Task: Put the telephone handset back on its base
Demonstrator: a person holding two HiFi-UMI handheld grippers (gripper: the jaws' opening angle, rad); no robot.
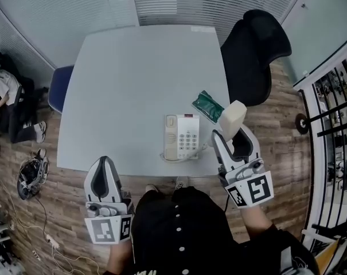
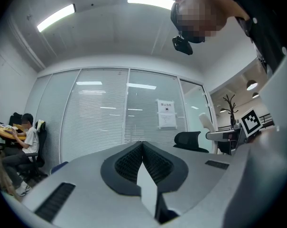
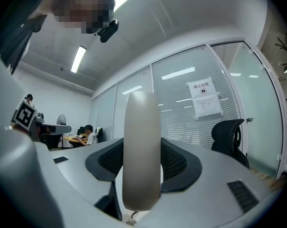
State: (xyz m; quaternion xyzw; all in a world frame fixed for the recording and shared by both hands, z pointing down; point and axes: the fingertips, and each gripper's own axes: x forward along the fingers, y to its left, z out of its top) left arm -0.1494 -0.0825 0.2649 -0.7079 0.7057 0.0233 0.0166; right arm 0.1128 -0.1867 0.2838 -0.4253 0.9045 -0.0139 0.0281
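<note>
While the handset (image 3: 142, 122) sits clamped, notice (image 3: 203, 99) lettering blurs.

Cream handset (image 1: 232, 119) upright between jaws of right gripper (image 1: 231, 135) — off, just right of flat white keypad base (image 1: 182, 137).

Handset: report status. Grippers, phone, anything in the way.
Right gripper shut on cream plastic handset. Left gripper shut, empty. White keypad telephone base cradle bare; green packet beside it, clear of cradle.

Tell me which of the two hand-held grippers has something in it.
The right hand-held gripper: its jaws clamp the cream telephone handset, held off the base. The left hand-held gripper has its jaws shut together on nothing.
</note>
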